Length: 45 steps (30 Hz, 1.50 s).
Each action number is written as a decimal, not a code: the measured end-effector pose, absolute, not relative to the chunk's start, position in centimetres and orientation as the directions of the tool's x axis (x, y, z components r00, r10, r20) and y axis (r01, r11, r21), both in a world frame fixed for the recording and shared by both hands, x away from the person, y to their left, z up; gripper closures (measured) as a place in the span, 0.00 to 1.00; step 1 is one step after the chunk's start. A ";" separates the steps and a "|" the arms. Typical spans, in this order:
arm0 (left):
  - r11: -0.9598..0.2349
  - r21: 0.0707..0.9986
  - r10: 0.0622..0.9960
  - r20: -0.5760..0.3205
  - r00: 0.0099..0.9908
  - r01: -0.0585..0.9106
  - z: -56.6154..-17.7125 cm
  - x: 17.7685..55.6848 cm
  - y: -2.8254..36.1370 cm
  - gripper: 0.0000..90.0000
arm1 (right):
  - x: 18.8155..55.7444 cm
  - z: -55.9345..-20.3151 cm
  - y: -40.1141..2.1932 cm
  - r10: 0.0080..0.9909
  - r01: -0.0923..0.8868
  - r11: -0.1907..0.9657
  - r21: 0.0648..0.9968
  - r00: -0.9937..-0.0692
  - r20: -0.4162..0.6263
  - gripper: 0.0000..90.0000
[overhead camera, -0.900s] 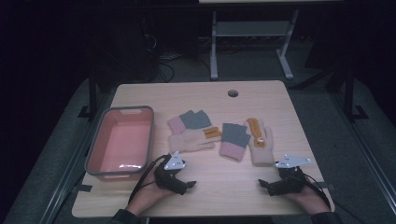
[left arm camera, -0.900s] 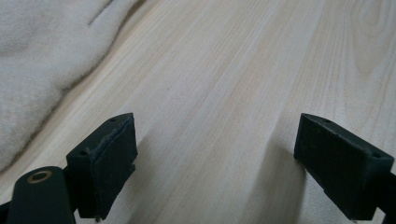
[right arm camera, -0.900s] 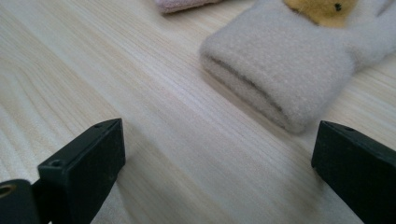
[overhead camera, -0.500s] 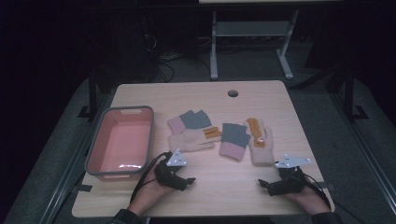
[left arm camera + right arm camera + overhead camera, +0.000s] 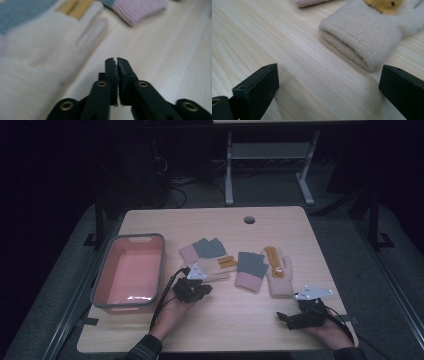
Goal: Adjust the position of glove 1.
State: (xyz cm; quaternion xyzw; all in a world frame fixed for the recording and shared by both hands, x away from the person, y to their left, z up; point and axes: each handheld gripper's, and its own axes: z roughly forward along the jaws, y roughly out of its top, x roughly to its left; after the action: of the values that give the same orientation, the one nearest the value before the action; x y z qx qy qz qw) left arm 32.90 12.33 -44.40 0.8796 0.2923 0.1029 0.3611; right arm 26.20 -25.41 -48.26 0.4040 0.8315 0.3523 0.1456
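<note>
Gloves lay mid-table in a row, with a pink tub point(image 5: 129, 272) at nine o'clock of them. The left gripper point(image 5: 192, 290) sat just beside the cream glove point(image 5: 212, 269), its jaws clenched on nothing; in its own view that glove point(image 5: 37, 57) spread at ten o'clock of the tips. The right gripper point(image 5: 295, 317) rested with jaws released wide, the second cream glove point(image 5: 372, 32) lying at one o'clock, apart from both fingers point(image 5: 257, 87).

In the left gripper view the cream glove point(image 5: 37, 62) is blurred and cut off at the left and lower frame edges, while in the right gripper view the cream mitten point(image 5: 372, 32) is cropped along the top edge.
</note>
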 end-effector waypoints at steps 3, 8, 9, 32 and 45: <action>-0.576 0.700 0.610 0.023 0.792 0.423 -44.0 34.0 11.9 0.99 | 26.2 -48.3 -25.4 0.775 0.570 0.425 0.703 -0.631 0.044 0.03; -0.577 0.690 0.638 0.046 0.768 0.438 -44.0 35.5 11.7 0.99 | 26.2 -48.2 -25.4 0.772 0.569 0.428 0.702 -0.634 0.043 0.03; -0.578 0.684 0.644 0.047 0.764 0.445 -44.1 35.8 11.7 0.99 | 26.2 -48.2 -25.4 0.772 0.569 0.428 0.702 -0.634 0.043 0.03; -0.582 0.609 0.653 -0.046 0.756 0.539 -45.7 35.9 11.5 1.00 | 26.2 -48.3 -25.4 0.772 0.569 0.428 0.702 -0.634 0.043 0.03; -0.571 0.608 0.639 -0.093 0.764 0.552 -44.9 33.8 12.2 1.00 | 26.2 -48.3 -25.4 0.772 0.568 0.428 0.703 -0.634 0.042 0.03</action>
State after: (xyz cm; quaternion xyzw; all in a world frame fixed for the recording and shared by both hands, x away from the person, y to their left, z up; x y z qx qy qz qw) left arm 33.78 12.17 -44.91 0.8838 0.3367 0.0686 0.3177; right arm 26.18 -25.36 -48.26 0.4024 0.8324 0.3523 0.1449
